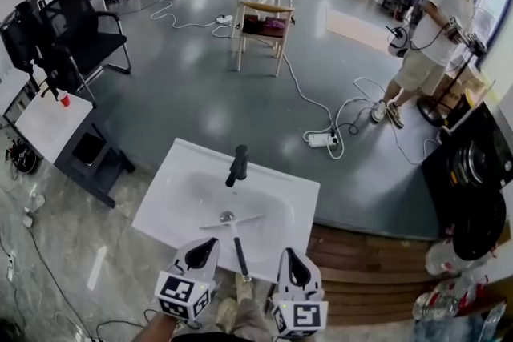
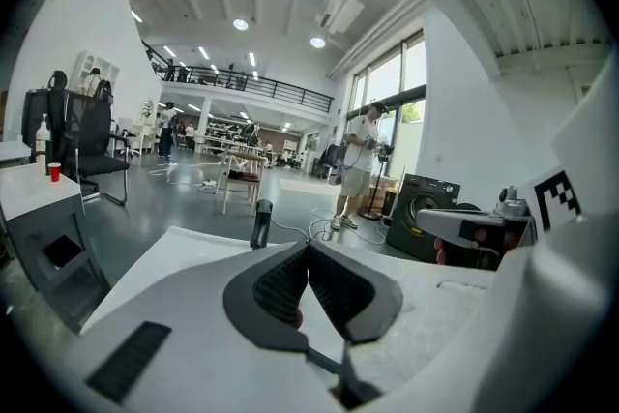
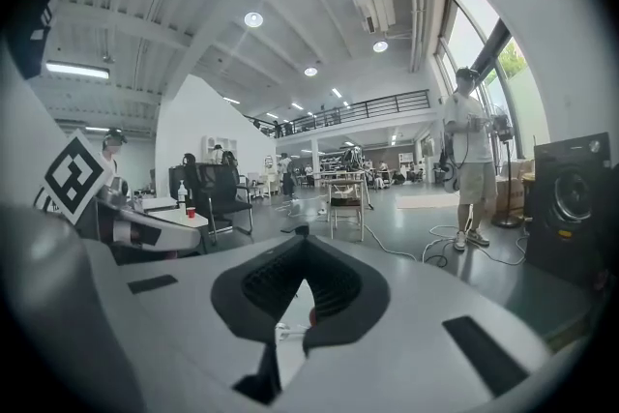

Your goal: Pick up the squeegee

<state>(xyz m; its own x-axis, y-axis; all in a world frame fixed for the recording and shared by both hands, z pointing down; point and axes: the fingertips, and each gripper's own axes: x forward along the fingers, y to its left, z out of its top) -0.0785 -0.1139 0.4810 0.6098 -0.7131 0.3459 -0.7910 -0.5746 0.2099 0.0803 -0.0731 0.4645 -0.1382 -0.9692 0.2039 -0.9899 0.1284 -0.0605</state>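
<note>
head view | squeegee [image 1: 238, 240] lies in the sink [image 1: 172, 196], blade crosswise by the drain [image 1: 227, 215], handle running to the near rim | handle end between left gripper [image 1: 204, 246] and right gripper [image 1: 292, 256], neither clearly nearer | both jaws pressed together, empty | faucet [image 1: 237, 164] at far rim, no obstacle

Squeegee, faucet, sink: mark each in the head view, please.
squeegee [image 1: 238, 246], head view, on its dark handle.
faucet [image 1: 237, 166], head view, on its black body.
sink [image 1: 170, 180], head view, on its bare white left rim.
</note>
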